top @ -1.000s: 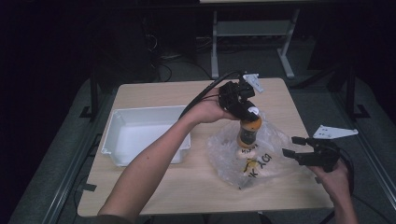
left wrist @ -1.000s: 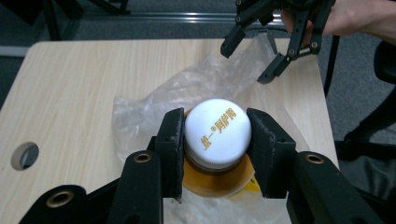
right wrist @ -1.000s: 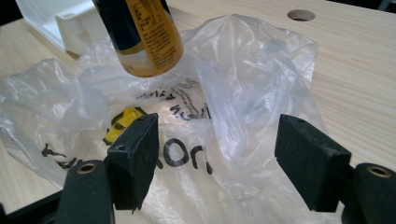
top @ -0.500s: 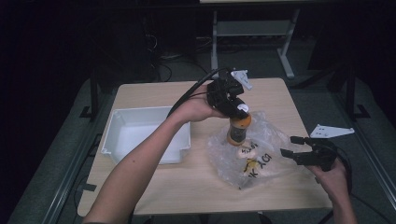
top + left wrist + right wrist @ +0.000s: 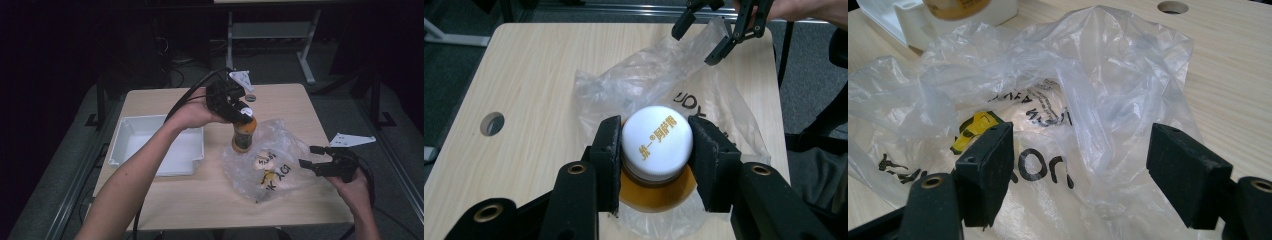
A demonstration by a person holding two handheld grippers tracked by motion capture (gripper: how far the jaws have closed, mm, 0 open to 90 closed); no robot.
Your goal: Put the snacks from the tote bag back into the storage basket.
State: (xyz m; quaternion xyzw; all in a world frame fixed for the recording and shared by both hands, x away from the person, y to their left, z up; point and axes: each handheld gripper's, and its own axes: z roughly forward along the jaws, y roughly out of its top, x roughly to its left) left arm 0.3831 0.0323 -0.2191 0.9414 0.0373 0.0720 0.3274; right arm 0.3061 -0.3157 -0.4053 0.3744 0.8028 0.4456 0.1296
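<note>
An amber bottle (image 5: 244,134) with a white cap (image 5: 655,135) printed in gold hangs upright over the left edge of a crumpled clear plastic bag (image 5: 272,160). My left gripper (image 5: 239,116) is shut on the cap from above, a pad on each side. The bag bears black lettering and holds something yellow (image 5: 973,127). At the bag's right edge my right gripper (image 5: 306,155) stands open just above the table, its jaws (image 5: 1078,175) wide apart with loose bag film (image 5: 1073,75) in front of them and nothing gripped.
A white tray (image 5: 120,135) lies on the wooden table left of the bottle. A round hole (image 5: 250,97) sits in the tabletop near its far edge. The person's left forearm crosses the table in front of the tray. Dark floor and metal frames surround the table.
My left gripper has carried the bottle leftward and slightly up, from over the bag's middle to its left edge. The right gripper has stayed where it was.
</note>
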